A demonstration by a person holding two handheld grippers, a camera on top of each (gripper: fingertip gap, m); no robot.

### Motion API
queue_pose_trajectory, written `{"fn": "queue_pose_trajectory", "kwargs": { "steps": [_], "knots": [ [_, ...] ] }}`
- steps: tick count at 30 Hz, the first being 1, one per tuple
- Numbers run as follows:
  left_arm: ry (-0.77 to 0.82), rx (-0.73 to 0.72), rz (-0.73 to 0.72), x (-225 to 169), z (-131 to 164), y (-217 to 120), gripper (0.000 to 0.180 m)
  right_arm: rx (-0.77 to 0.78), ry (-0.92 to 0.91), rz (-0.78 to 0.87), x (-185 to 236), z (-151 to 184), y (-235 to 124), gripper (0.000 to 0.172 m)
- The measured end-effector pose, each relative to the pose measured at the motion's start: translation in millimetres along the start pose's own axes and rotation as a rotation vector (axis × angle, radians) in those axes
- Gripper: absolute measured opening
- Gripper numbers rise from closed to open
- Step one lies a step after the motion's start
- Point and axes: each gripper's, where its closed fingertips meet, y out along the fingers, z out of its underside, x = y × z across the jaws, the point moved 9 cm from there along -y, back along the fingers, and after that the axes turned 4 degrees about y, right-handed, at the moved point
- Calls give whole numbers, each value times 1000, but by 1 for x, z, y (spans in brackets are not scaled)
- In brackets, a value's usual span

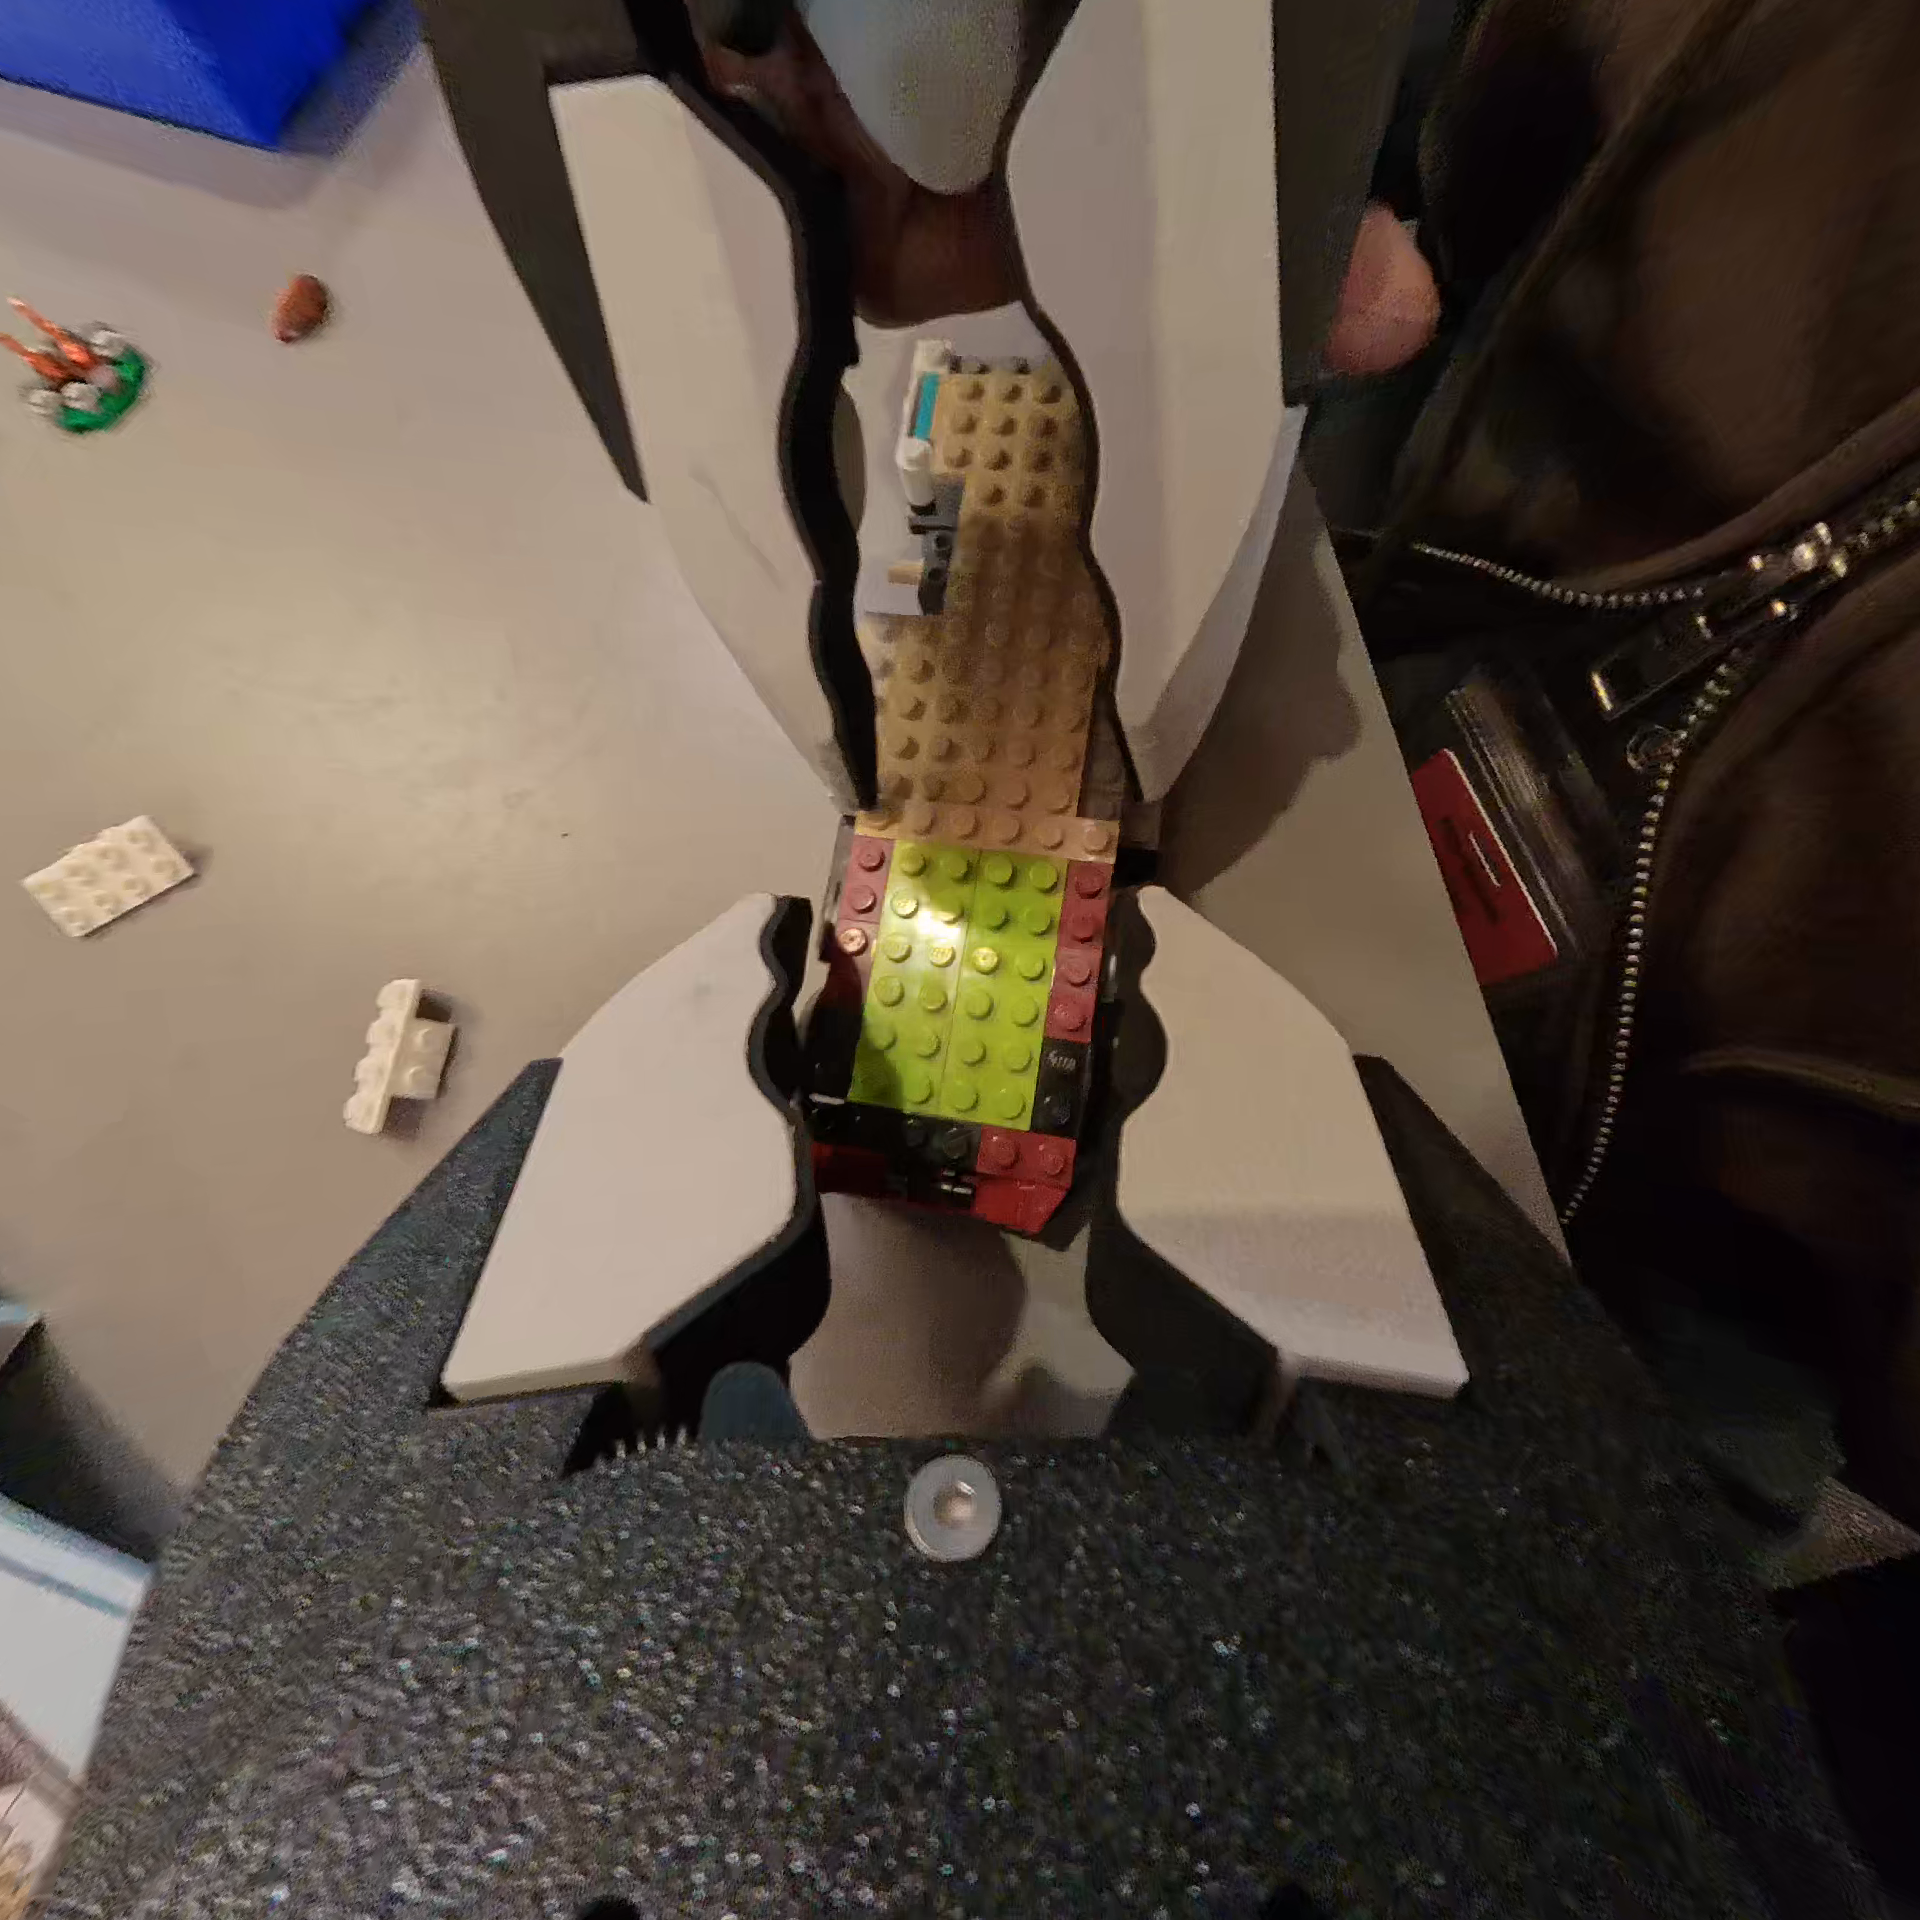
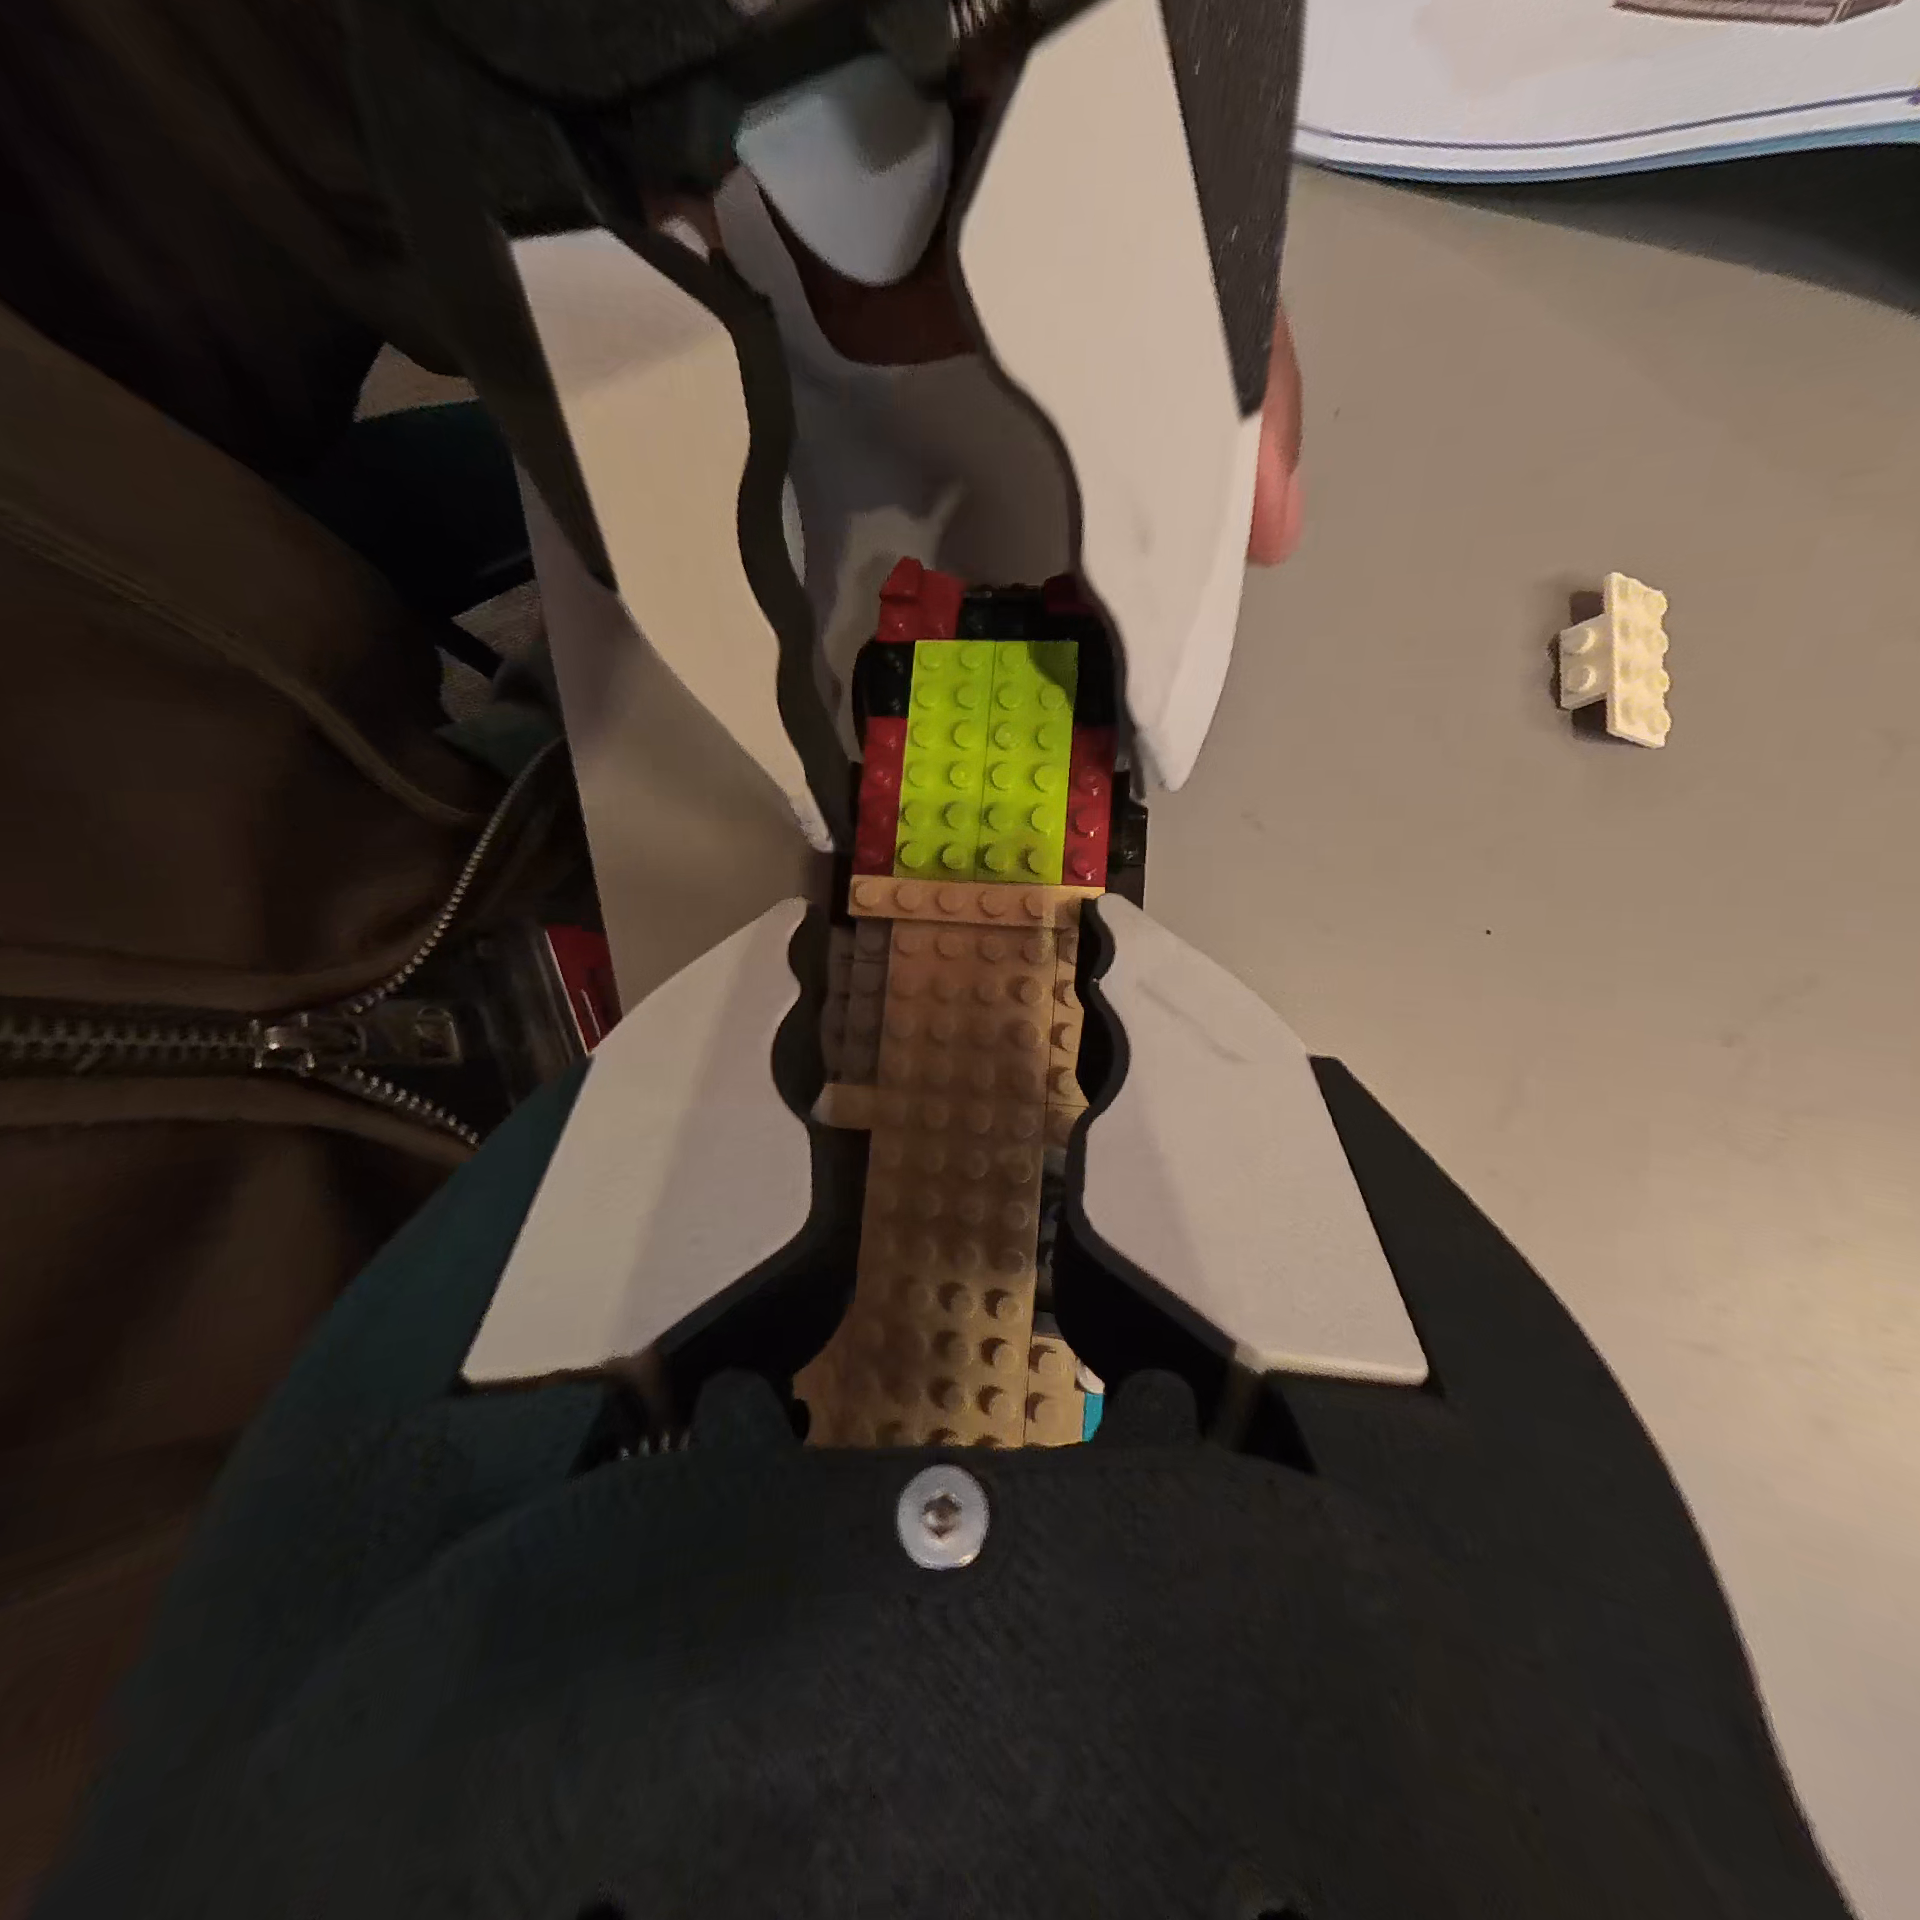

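Observation:
A brick model lies between my two grippers, which face each other tip to tip over the grey table point(image 1: 468, 644). One end of the model is lime green point(image 1: 966, 997) with dark red and black edges. The other end is a tan studded plate point(image 1: 987, 707). My left gripper point(image 1: 956, 914) is shut on the lime and red end, with its pads against both sides. My right gripper point(image 2: 951, 914) is shut on the tan plate point(image 2: 956, 1143). Each gripper also shows in the other's view: the right one point(image 1: 997, 795) and the left one point(image 2: 992, 805) around the lime part point(image 2: 987, 758).
Loose white bricks point(image 1: 109, 873) point(image 1: 400, 1055) lie on the table to the left, and one shows in the right wrist view point(image 2: 1621, 665). A small brown piece point(image 1: 301, 307), a green piece with orange bits point(image 1: 88, 379) and a blue box point(image 1: 208, 62) lie farther off. A person's dark zipped jacket point(image 1: 1662, 623) is at the table edge. A booklet point(image 2: 1610, 94) lies far right. Left and right tips are no more than a few centimetres apart.

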Motion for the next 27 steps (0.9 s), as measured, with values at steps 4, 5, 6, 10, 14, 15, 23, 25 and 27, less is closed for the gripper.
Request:
{"fn": "queue_pose_trajectory", "kwargs": {
  "steps": [4,5,6,10,14,15,23,25,27],
  "knots": [
    [-4,-22,32,-2,2,5,56,-7,12,23,1,1,0,50],
    [-9,-31,29,-2,3,5,55,-7,12,22,1,1,1,51],
    [-17,-40,24,-3,4,5,54,-7,10,23,2,1,2,51],
    [-46,-75,14,-5,5,7,52,21,-3,40,1,2,8,52],
    [-45,-78,1,-6,5,8,54,35,-13,43,1,2,12,51],
    [-47,-78,1,-6,5,8,54,34,-12,41,1,2,12,51],
    [-57,-77,3,-5,6,8,52,-26,-53,57,1,7,11,53],
    [-55,-77,1,-5,6,8,54,-44,-72,68,2,9,11,53],
    [-54,-77,0,-5,6,8,55,-58,-92,85,3,9,11,53]
  ]
}}
